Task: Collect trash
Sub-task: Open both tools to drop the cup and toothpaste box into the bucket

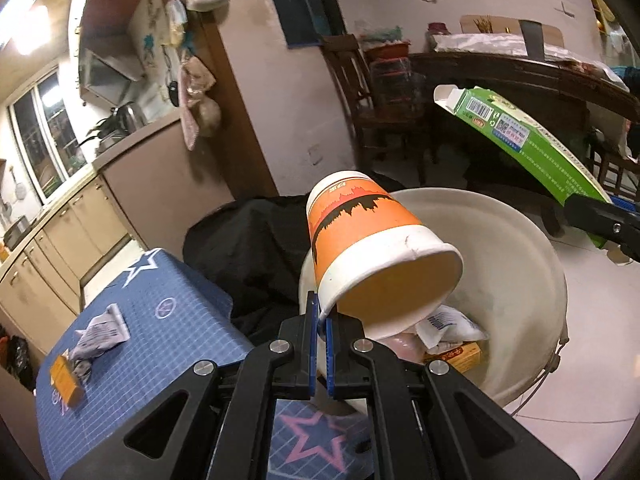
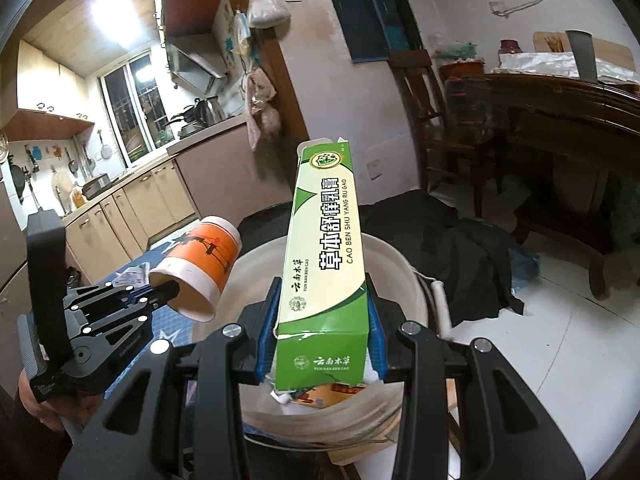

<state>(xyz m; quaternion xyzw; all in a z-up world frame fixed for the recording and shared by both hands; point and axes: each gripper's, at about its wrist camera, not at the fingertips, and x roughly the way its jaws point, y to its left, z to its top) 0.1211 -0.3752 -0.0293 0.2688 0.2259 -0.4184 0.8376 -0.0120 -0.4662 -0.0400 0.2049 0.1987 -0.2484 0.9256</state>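
My left gripper [image 1: 322,322] is shut on the rim of an orange and white paper cup [image 1: 368,248], held tilted over a white bucket [image 1: 532,264]. The cup and left gripper also show in the right wrist view, cup [image 2: 200,268], gripper [image 2: 160,292]. My right gripper [image 2: 322,344] is shut on a long green and white carton [image 2: 324,256], held above the bucket [image 2: 408,280]. The carton shows in the left wrist view [image 1: 528,140]. Trash lies in the bucket: a white wrapper [image 1: 448,322] and an orange box [image 1: 460,356].
A table with a blue star-print cloth [image 1: 160,344] carries a crumpled wrapper [image 1: 100,332] and a small orange box [image 1: 66,380]. A black garment [image 1: 248,252] lies behind the bucket. A dark wooden table [image 2: 560,120] and chair [image 2: 424,92] stand at the right.
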